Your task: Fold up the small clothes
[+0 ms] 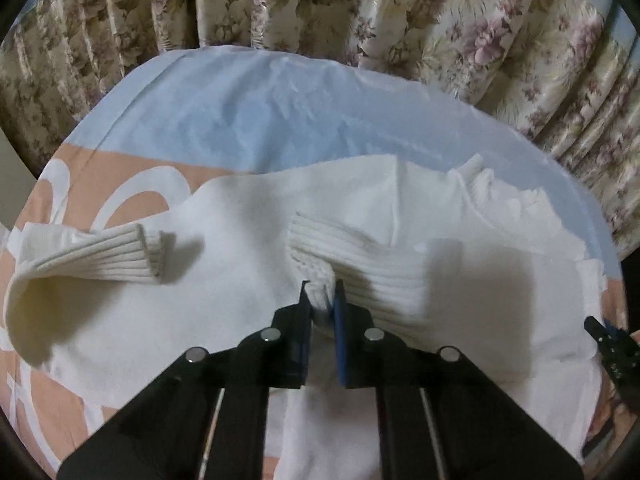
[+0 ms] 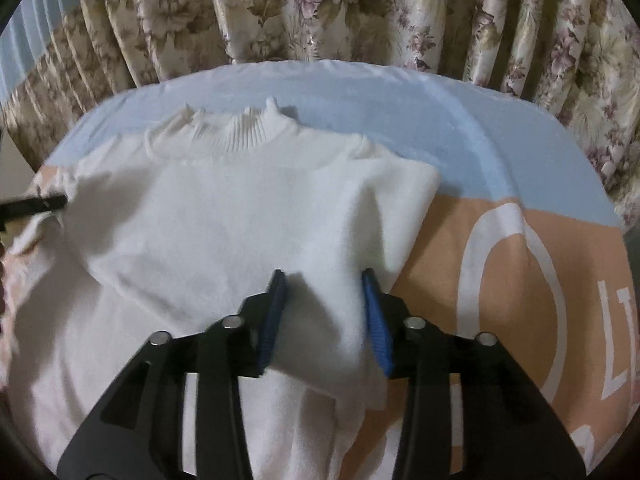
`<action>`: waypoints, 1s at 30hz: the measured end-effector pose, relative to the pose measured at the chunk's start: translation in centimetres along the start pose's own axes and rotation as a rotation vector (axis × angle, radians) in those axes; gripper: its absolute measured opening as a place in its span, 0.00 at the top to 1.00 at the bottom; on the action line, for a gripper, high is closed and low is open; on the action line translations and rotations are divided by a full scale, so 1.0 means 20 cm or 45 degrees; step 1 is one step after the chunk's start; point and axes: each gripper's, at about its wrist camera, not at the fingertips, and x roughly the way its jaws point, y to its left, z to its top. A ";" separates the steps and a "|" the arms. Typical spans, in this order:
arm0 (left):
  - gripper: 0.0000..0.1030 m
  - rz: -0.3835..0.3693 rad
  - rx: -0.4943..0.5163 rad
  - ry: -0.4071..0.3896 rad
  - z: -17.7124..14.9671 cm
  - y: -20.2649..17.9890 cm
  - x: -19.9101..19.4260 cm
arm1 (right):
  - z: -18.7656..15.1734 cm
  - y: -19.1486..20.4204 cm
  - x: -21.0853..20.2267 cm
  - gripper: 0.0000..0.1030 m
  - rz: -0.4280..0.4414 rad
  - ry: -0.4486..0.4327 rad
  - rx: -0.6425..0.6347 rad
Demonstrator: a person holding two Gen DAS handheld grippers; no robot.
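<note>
On the bed sheet (image 2: 500,240), a white knit sweater (image 2: 224,216) lies flat, its ribbed collar (image 2: 244,132) at the far edge toward the floral curtain (image 2: 320,12).

Step in hand: folding the sleeves inward over the body. The left gripper (image 1: 322,300) is closed on the ribbed cuff (image 1: 316,268) of one sleeve, the knit bunched between the two fingers. The other sleeve (image 1: 100,252) already lies across the body at the left of that view. The right gripper (image 2: 324,276) stands partly open, its blue pads either side of a raised fold of fabric at the sweater's right edge; no firm pinch is visible.

Next move, as judged: lay the held cuff flat on the body and release it, then take the near hem with both grippers for the lengthwise fold.

Hidden or unclear: the near hem is covered by the gripper bodies in both views. Pad contact with the fold in the right view cannot be confirmed.
</note>
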 end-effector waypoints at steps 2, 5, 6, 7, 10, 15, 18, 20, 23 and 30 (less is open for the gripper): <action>0.90 -0.009 -0.007 -0.027 -0.01 0.02 -0.05 | 0.00 -0.01 -0.02 0.91 0.027 -0.031 0.012; 0.90 0.013 0.010 -0.008 -0.05 0.02 -0.05 | -0.03 0.01 -0.03 0.92 0.028 -0.023 -0.012; 0.90 0.014 0.015 0.009 -0.05 0.02 -0.04 | -0.03 0.01 -0.03 0.92 0.024 -0.021 -0.015; 0.87 0.019 0.014 0.017 -0.05 0.03 -0.02 | -0.03 0.01 -0.03 0.92 0.020 -0.019 -0.012; 0.73 0.050 0.003 -0.016 -0.04 0.04 -0.03 | -0.01 -0.01 -0.03 0.88 0.029 -0.012 0.024; 0.32 0.148 0.024 -0.184 -0.01 0.02 -0.20 | 0.03 -0.08 -0.14 0.75 0.070 -0.088 0.101; 0.25 0.102 0.084 -0.189 0.02 -0.08 -0.19 | 0.10 -0.12 -0.12 0.74 0.069 -0.101 0.140; 0.25 0.039 0.142 -0.134 0.03 -0.18 -0.12 | 0.15 -0.13 -0.07 0.74 0.050 -0.093 0.147; 0.25 0.043 0.207 -0.077 0.02 -0.28 0.02 | 0.20 -0.18 0.06 0.74 0.035 -0.008 0.222; 0.26 0.063 0.234 -0.051 -0.01 -0.30 0.13 | 0.13 -0.37 0.08 0.99 -0.097 -0.004 0.269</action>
